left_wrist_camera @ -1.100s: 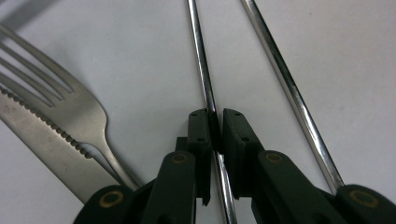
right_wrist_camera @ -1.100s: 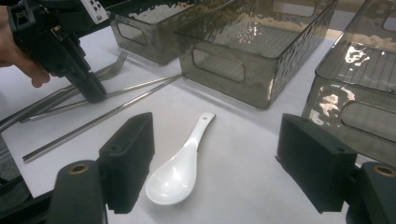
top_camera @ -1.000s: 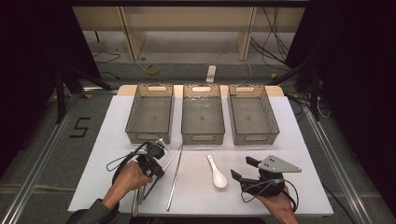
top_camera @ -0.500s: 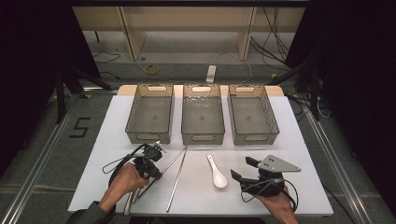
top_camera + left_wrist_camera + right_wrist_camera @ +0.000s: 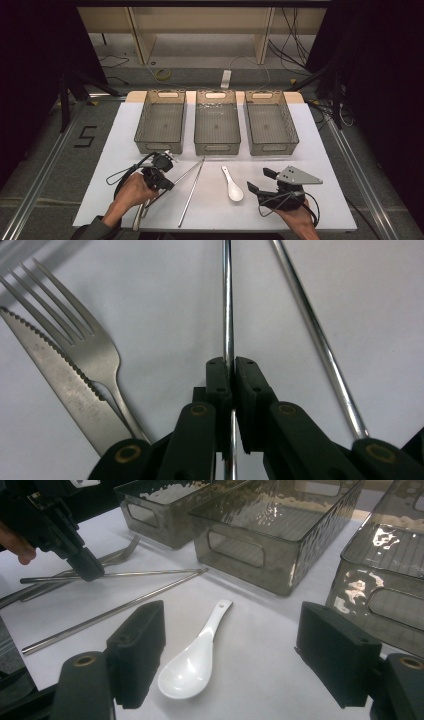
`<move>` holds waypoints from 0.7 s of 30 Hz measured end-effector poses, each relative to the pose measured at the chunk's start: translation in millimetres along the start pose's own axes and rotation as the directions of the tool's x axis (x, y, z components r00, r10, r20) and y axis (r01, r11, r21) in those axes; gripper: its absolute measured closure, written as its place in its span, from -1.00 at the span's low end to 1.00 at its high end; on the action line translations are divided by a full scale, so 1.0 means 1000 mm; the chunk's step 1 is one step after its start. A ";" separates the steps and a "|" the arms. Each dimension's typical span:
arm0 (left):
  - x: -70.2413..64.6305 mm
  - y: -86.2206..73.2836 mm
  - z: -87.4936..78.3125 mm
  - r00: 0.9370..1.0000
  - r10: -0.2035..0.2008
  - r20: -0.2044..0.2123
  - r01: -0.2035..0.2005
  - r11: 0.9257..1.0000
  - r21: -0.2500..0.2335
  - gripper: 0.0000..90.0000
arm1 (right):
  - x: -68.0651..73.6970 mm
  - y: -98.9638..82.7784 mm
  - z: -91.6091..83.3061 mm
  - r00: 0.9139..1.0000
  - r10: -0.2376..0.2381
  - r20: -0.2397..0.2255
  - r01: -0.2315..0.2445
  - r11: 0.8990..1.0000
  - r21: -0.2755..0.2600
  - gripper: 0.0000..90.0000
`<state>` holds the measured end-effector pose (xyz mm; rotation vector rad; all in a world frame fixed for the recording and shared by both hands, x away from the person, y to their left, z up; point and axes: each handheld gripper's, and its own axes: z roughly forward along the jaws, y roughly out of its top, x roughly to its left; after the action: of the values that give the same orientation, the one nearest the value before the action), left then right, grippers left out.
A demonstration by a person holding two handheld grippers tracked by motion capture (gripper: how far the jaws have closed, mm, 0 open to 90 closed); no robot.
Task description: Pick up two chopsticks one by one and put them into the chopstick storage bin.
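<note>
Now, high view: my left gripper [image 5: 167, 162] sits on the white counter [image 5: 320, 150], three grey mesh bins [image 5: 217, 125] empty, nothing sorted yet. Left gripper view: I'm pinching one thin steel chopstick [image 5: 228, 300], its twin [image 5: 315, 335], the steel fork [image 5: 85, 340] and serrated knife [image 5: 55, 375] waiting. Right gripper view: right gripper [image 5: 230, 655] spread over the white ceramic spoon [image 5: 192, 660].

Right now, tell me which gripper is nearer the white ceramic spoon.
Right. The right gripper sits open just beside the white ceramic spoon; the left gripper is farther off, shut on a metal chopstick.
</note>
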<state>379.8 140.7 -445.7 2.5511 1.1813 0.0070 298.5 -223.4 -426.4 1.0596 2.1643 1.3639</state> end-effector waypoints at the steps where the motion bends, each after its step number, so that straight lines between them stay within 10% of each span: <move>1: -0.001 0.000 -0.001 1.000 0.006 0.000 -0.006 1.000 -0.005 0.89 | 0.000 0.000 0.000 1.000 0.002 0.000 -0.002 1.000 0.001 -0.37; 14: -0.003 0.000 -0.031 0.999 0.038 0.037 -0.034 0.993 -0.114 0.89 | 0.000 0.000 0.000 1.000 0.002 0.001 -0.002 1.000 0.003 -0.36; 21: -0.001 0.004 -0.054 0.995 0.036 0.094 -0.014 0.974 -0.227 0.89 | -0.001 0.000 -0.001 1.000 0.009 -0.001 -0.009 1.000 0.003 -0.36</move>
<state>374.7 153.4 -393.6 2.3391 1.0481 0.0220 298.1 -224.8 -426.0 1.0716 2.1655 1.3664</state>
